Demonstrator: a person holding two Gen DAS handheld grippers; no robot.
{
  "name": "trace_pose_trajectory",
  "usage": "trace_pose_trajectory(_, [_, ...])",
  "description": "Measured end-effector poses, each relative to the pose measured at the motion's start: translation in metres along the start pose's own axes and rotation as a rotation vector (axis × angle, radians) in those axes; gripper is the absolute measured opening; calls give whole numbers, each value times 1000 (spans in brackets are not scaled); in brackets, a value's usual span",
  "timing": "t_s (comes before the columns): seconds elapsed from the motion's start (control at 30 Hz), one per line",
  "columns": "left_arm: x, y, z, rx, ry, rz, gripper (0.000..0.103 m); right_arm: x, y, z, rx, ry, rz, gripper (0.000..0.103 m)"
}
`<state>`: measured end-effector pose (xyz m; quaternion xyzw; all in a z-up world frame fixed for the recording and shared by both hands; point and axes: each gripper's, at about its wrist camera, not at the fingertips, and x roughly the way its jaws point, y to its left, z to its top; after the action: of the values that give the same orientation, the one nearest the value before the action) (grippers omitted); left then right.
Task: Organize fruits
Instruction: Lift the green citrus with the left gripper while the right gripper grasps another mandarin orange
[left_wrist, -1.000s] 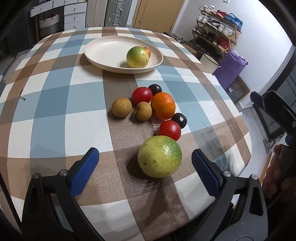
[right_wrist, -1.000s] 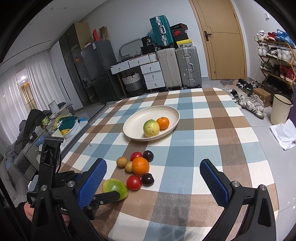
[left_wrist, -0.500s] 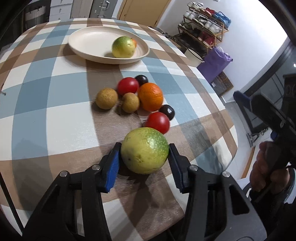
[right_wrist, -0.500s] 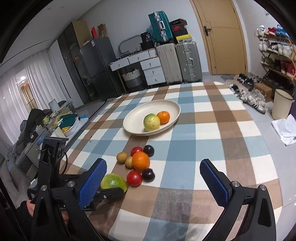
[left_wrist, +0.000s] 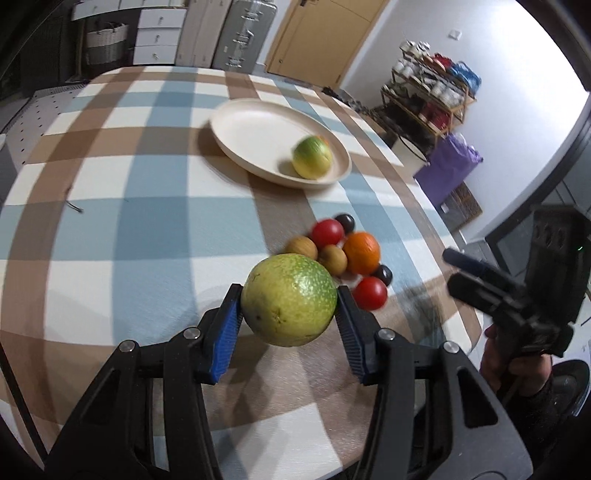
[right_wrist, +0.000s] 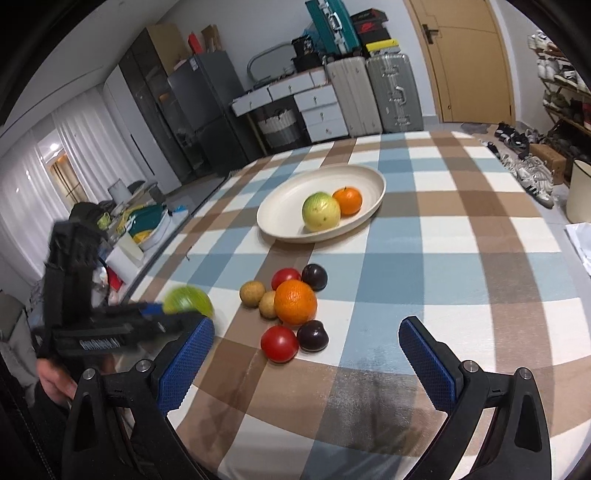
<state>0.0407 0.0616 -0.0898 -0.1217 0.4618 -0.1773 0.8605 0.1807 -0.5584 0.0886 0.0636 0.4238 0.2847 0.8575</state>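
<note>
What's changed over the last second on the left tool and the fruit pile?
The left tool, open around the green fruit a second ago, closed on it and lifted it off the tablecloth. The right tool came closer to the pile, jaws open and holding nothing. The plate, with its green fruit and orange, and the loose pile stayed put.
</note>
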Motion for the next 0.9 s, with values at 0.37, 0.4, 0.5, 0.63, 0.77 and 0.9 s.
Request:
trace_pose_trajectory(0.37, [-15, 23, 12, -37, -50, 40, 47, 44, -6, 6, -17, 90, 25, 102])
trace_pose_trajectory(0.4, [-17, 24, 13, -37, -59, 45, 47, 47, -6, 7, -18, 95, 27, 102])
trace_pose_trajectory(0.5, [-24, 30, 20, -45, -78, 52, 47, 56, -8, 10, -17, 120, 45, 98])
trace_pose_trajectory(0.63, [-29, 39, 27, -62, -94, 63, 47, 65, -10, 14, -8, 142, 68, 94])
trace_pose_trajectory(0.77, [-27, 44, 30, -71, -89, 79, 47, 73, -16, 19, 38, 148, 113, 87])
trace_pose_trajectory(0.9, [-24, 47, 34, -78, -81, 81, 47, 77, -17, 23, 56, 154, 132, 79])
